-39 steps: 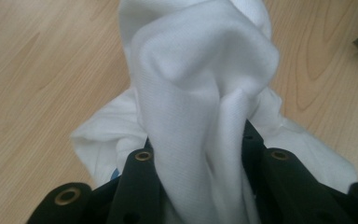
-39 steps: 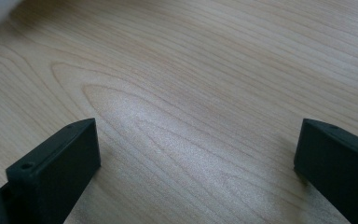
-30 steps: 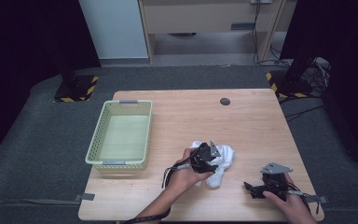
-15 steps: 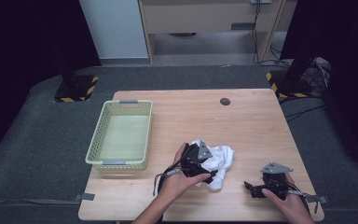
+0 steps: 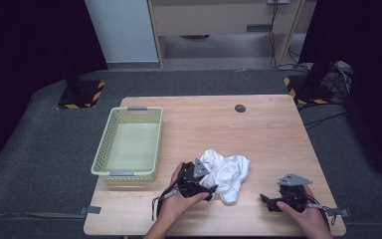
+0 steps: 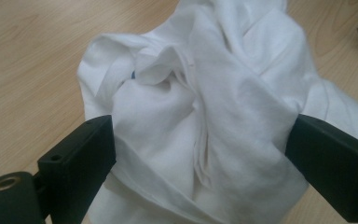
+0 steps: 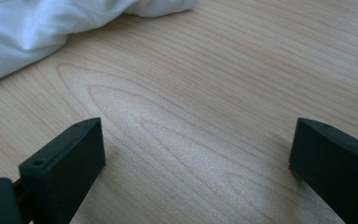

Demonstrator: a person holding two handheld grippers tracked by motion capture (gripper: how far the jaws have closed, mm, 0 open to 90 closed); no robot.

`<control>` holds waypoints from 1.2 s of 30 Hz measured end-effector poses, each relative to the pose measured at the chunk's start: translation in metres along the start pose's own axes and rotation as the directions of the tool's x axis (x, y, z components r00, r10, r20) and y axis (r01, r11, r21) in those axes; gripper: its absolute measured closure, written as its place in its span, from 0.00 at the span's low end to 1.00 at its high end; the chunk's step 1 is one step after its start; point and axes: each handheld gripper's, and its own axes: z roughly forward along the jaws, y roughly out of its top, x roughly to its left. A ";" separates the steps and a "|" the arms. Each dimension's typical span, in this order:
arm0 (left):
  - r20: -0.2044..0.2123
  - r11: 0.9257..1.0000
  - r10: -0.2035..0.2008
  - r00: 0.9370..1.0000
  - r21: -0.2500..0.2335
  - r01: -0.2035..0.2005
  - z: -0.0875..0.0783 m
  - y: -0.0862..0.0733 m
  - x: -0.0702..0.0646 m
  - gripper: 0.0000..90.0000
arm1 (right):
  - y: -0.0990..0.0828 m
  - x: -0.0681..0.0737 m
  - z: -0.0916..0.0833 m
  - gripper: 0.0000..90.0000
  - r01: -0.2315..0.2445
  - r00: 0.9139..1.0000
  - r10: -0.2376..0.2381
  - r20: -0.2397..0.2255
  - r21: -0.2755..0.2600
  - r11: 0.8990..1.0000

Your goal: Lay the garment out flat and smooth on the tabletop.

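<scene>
Bright worktop, dark surround
Even overhead light on the worktop (image 5: 278,134); the cloth (image 6: 205,107) is nearly blown out, close-ups slightly soft, shadows faint beneath the tongs.

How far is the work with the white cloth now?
Done: nothing visible; the white cloth lies crumpled on the table, and the basket is empty. In hand: the left gripper, jaws just opened wide, straddles the cloth. The right gripper waits open over wood. Left: grasping and handling the cloth.
</scene>
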 end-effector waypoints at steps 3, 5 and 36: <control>0.011 1.000 -0.024 1.000 0.002 0.024 0.004 -0.003 0.002 0.16 | 0.001 0.002 -0.001 0.09 0.016 1.000 -0.016 -0.010 0.003 1.000; 0.013 1.000 -0.028 1.000 0.006 0.028 0.007 -0.004 0.001 0.22 | 0.003 0.004 -0.002 0.12 0.023 1.000 -0.023 -0.020 0.000 1.000; 0.043 0.999 0.016 0.999 -0.034 -0.014 -0.011 0.015 -0.022 0.90 | 0.037 0.049 -0.005 0.41 0.162 0.972 -0.167 -0.164 -0.048 0.986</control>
